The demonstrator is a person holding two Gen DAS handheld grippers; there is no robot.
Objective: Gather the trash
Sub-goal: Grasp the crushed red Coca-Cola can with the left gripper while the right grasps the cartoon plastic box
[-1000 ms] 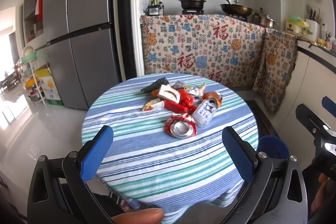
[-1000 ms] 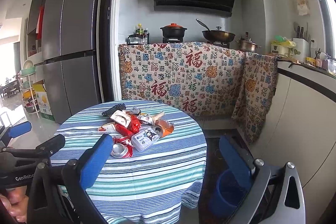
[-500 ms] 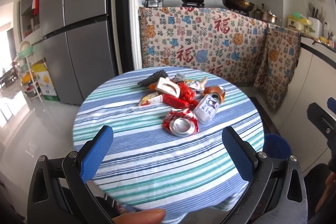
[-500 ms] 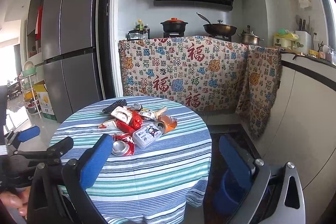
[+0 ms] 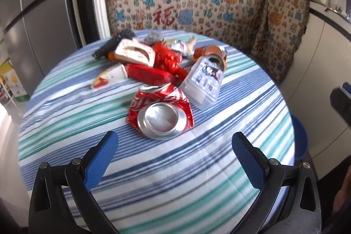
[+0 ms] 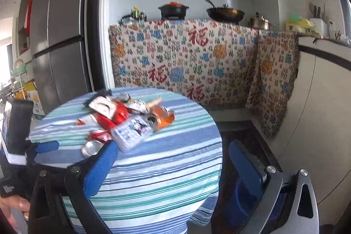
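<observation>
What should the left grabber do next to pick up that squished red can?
Probably ease the left gripper forward and down until its open fingers sit either side of the red can, then close. The can is the nearest piece of the trash pile, right ahead between the fingers, lying apart from the clear box behind it. Nothing is held yet.

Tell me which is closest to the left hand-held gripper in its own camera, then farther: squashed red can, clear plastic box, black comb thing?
From the left hand-held gripper:
1. Squashed red can, straight ahead.
2. Clear plastic box, behind, rightward.
3. Black comb-like piece, far left edge of pile.
</observation>
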